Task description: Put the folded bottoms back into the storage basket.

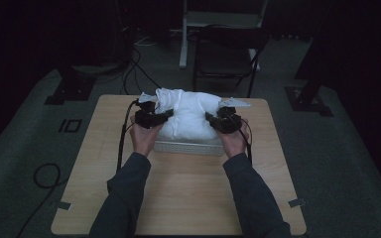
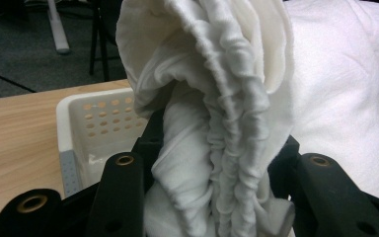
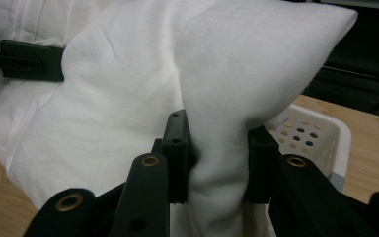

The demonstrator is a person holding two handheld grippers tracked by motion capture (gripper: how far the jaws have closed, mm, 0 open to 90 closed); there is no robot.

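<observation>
Between my left claw (image 2: 212,197) jaws: bunched pillow (image 1: 188,116) corner, clenched tight. Right claw (image 3: 217,163) pinches opposite corner same way. Pillow hangs over white basket (image 1: 186,147) mid-table. Step, I judge: stuffing it in. Next: lower evenly, keep both corners level.

A bulky white cloth (image 1: 188,116), soft and rumpled, sits heaped over a white perforated basket (image 1: 188,147) near the far edge of the desk (image 1: 178,193), about midway between its left and right edges. The cloth's left end is bunched into tight gathered folds (image 2: 217,138); its right end rises to a smooth, pointed corner (image 3: 276,54). The basket's wall, dotted with round holes, shows beneath the cloth.
</observation>
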